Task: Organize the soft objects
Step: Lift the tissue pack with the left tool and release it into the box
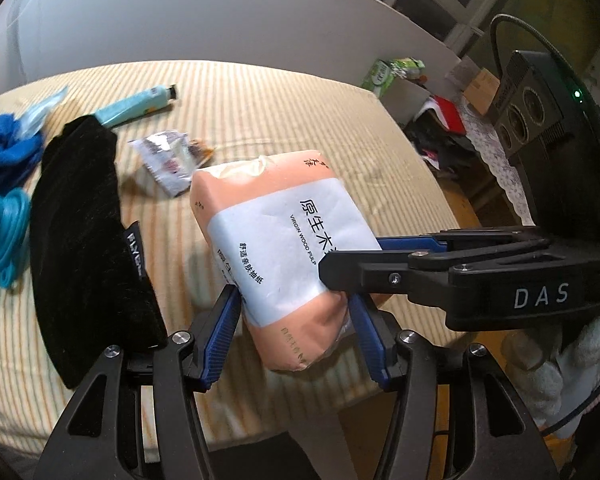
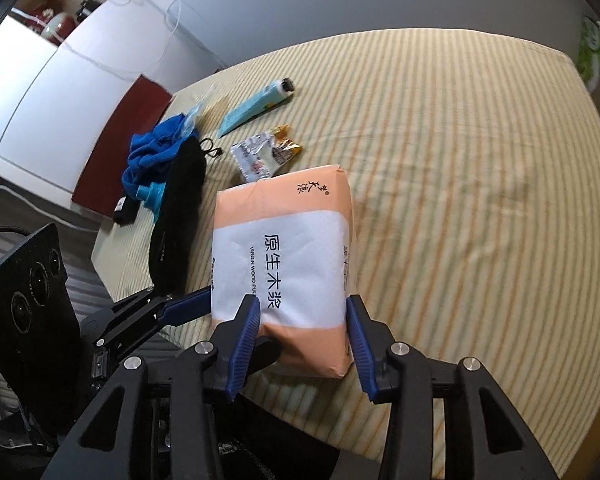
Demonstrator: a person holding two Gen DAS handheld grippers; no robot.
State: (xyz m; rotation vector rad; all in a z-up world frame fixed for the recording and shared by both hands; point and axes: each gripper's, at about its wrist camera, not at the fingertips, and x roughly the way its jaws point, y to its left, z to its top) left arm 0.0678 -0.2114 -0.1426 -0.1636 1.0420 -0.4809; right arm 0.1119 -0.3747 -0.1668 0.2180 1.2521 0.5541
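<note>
A peach-and-white tissue pack (image 1: 284, 248) is held above the striped bed near its front edge; it also shows in the right wrist view (image 2: 288, 264). My left gripper (image 1: 294, 320) is shut on its near end. My right gripper (image 2: 300, 328) is shut on the same pack, and its fingers (image 1: 384, 258) reach in from the right in the left wrist view. My left gripper's fingers (image 2: 180, 308) show at the pack's left side in the right wrist view. A black soft pouch (image 1: 84, 240) lies to the left.
On the striped bed (image 2: 460, 160) lie a blue cloth (image 2: 152, 152), a teal funnel-like item (image 1: 4, 224), a light-blue tube (image 2: 256, 106) and a snack packet (image 2: 264, 154). A green pack (image 1: 384, 74) and clutter sit beyond the bed's right edge. A white cabinet (image 2: 40, 92) stands left.
</note>
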